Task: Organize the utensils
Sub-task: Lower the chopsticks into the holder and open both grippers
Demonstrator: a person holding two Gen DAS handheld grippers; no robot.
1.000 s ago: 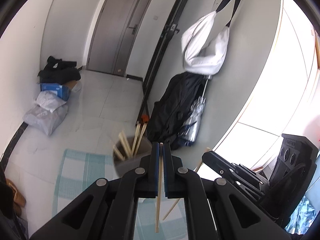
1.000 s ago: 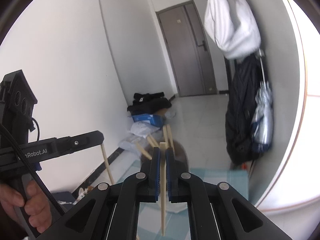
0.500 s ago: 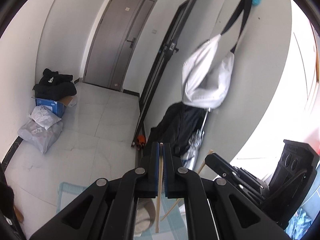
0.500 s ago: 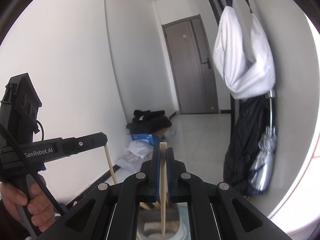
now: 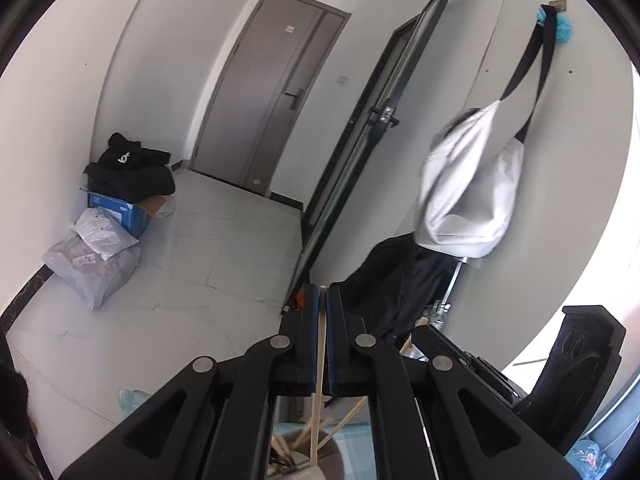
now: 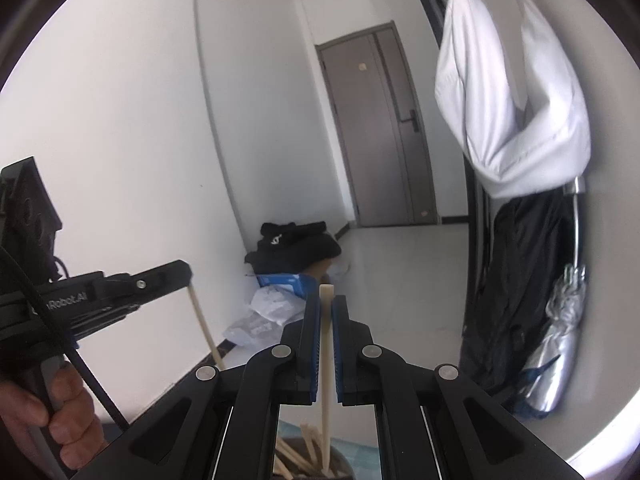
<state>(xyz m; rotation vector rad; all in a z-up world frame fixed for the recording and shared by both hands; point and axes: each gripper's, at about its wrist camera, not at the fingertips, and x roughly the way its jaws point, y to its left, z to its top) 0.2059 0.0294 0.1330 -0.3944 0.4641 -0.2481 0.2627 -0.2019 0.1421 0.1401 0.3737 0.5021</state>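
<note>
My left gripper (image 5: pixel 322 294) is shut on a pale wooden chopstick (image 5: pixel 318 392) that hangs down between its pads toward a dark utensil holder (image 5: pixel 304 460) with several chopsticks in it. My right gripper (image 6: pixel 326 300) is shut on another chopstick (image 6: pixel 326 364) whose lower end dips into the same holder (image 6: pixel 312 460). In the right wrist view the left gripper (image 6: pixel 188 276) shows at the left with its chopstick (image 6: pixel 204 320) hanging below it. In the left wrist view the right gripper's body (image 5: pixel 472 356) shows at the right.
A blue checked cloth (image 5: pixel 352 440) lies under the holder. A white bag (image 5: pixel 468 196) and a dark coat (image 5: pixel 396 280) hang on the right wall. Bags and a blue box (image 5: pixel 116 208) sit on the floor by the left wall. A grey door (image 5: pixel 268 100) is at the back.
Both grippers have tilted upward, so the holder dropped to the bottom edge of both views. Each chopstick stays clamped, its lower end now over or in the holder.
</note>
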